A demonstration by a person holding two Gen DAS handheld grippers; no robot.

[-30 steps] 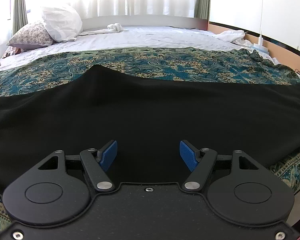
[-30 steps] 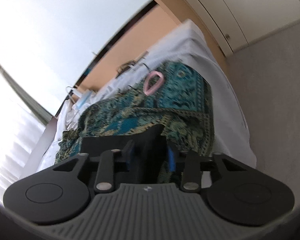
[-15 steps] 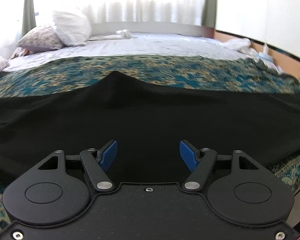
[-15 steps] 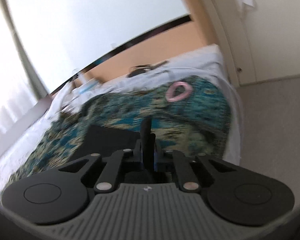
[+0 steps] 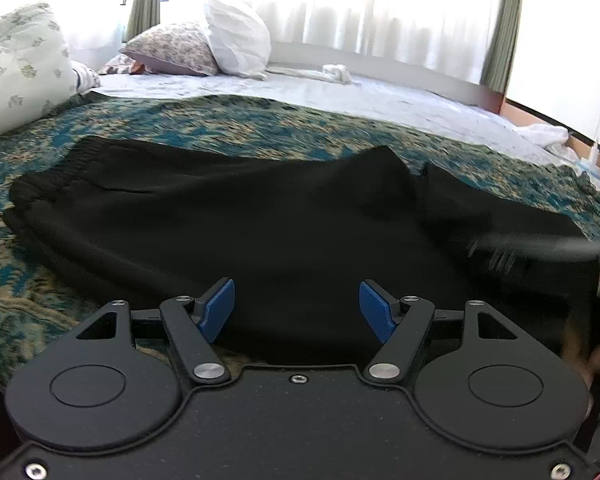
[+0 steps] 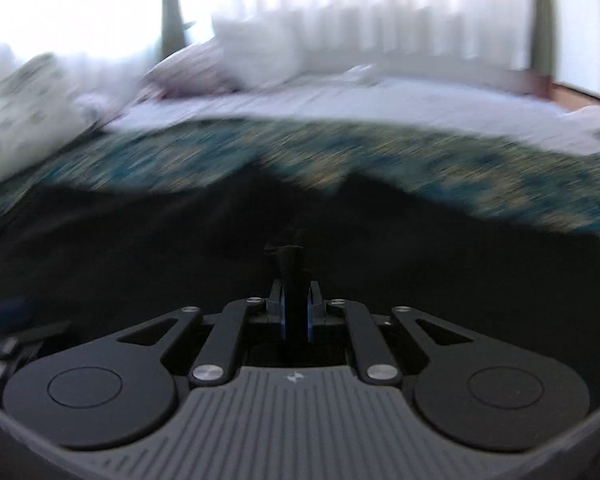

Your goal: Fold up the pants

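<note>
Soft black pants (image 5: 260,220) lie on a patterned teal bedspread (image 5: 220,124) ahead of the left gripper (image 5: 296,312), jaws apart; the right gripper (image 6: 296,316) is clamped on a fold of the pants.

**Obscured and Unreadable Areas**

We find the right wrist view smeared throughout: the patterned bedspread (image 6: 440,160), the pillows (image 6: 204,68) and the curtains (image 6: 380,8) are streaks without readable detail. The black pants (image 6: 140,240) read there as one dark mass, so we cannot trace their folds or edges. Dark cloth fills the slit between the blue pads (image 6: 283,316) of the right gripper (image 6: 296,316), hiding the pad faces. At the left edge of that view a blurred blue and black shape (image 6: 4,320) is cut off. In the left wrist view, a blurred dark object (image 5: 540,252) crosses the right edge, with what looks like a hand (image 5: 596,356) below it, too smeared to confirm. The pants' (image 5: 260,232) near edge lies hidden behind the gripper body.
</note>
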